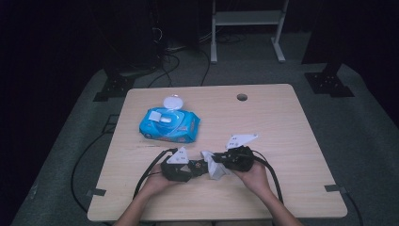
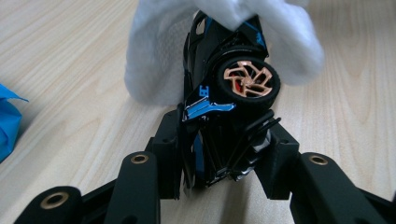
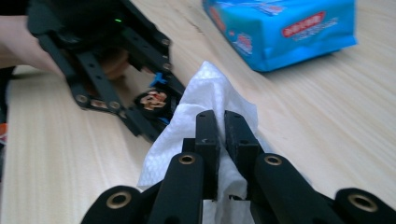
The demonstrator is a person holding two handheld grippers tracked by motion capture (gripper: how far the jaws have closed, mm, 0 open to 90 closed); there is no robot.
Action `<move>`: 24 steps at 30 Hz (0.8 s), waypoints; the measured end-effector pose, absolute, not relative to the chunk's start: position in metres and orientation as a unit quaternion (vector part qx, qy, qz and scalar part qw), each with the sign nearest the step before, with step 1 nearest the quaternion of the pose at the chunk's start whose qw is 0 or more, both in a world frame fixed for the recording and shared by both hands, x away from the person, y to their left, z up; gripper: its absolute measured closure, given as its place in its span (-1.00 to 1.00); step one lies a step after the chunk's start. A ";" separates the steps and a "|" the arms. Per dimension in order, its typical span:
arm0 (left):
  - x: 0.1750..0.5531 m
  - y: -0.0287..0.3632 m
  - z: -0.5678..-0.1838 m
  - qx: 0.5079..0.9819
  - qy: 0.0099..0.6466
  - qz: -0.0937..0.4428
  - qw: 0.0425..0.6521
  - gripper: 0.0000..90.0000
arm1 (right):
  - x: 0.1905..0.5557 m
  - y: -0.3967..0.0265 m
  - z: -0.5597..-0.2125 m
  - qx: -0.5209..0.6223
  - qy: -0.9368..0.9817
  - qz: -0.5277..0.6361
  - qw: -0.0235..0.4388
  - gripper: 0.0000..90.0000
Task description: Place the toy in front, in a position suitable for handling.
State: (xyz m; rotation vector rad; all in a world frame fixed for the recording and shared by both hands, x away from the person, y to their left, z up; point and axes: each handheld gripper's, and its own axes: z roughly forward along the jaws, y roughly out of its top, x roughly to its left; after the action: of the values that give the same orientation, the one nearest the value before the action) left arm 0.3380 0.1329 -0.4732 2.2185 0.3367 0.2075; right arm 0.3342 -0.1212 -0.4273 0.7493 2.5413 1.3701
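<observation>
The right gripper [image 3: 220, 122] is closed on a white wipe [image 3: 205, 100] and presses it on the toy car [image 2: 219, 93], which the left gripper [image 2: 224, 154] clamps just above the table [image 1: 282, 141], near the wipes pack [image 1: 170, 126]. The wiping step seems in progress; next, rub along the body gently.

Glossy black toy car [image 2: 219, 107], soft white cloth wipe [image 3: 205, 100], matt wood-grain table [image 1: 282, 136].

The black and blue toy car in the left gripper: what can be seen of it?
The glossy black toy car with blue trim is clamped between the left gripper jaws, turned on its side so a black tyre with a copper spoked rim faces the camera. Its far end is wrapped by the white wet wipe that the right gripper pinches.
</observation>
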 end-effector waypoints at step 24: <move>0.338 0.130 -0.475 0.891 0.135 0.085 0.424 0.26 | 0.333 -0.117 -0.427 0.241 0.853 0.458 0.071 0.87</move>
State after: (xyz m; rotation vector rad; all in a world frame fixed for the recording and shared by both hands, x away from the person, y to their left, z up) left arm 0.3384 0.1300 -0.4749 2.2299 0.3374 0.2137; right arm 0.3327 -0.1168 -0.4269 0.7233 2.5636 1.3767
